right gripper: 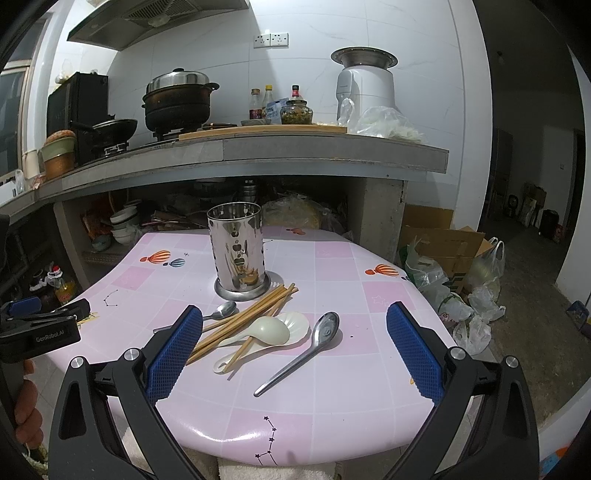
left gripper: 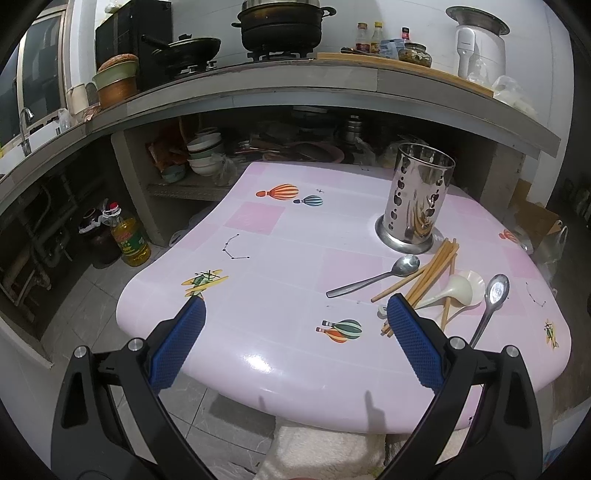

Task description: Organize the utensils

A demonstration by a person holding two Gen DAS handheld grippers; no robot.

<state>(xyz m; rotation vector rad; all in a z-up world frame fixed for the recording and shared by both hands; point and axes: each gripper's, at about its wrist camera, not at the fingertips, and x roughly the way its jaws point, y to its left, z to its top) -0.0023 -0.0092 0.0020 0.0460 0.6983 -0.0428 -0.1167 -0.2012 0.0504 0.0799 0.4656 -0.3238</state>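
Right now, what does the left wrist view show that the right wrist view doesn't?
Only the left wrist view shows the sink faucet and the left tongs, open. Only the right wrist view shows the range hood, wall sockets and the right tongs, open. Both show the steel holder, chopsticks, white ladle and two metal spoons on the pink table.

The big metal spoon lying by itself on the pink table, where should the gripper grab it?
Probably the handle, near its middle. The big metal spoon lies flat and apart from the chopsticks and white spoons, with its bowl pointing toward the metal holder. The open right gripper is closest, so come from above with a finger on each side of the thin handle.
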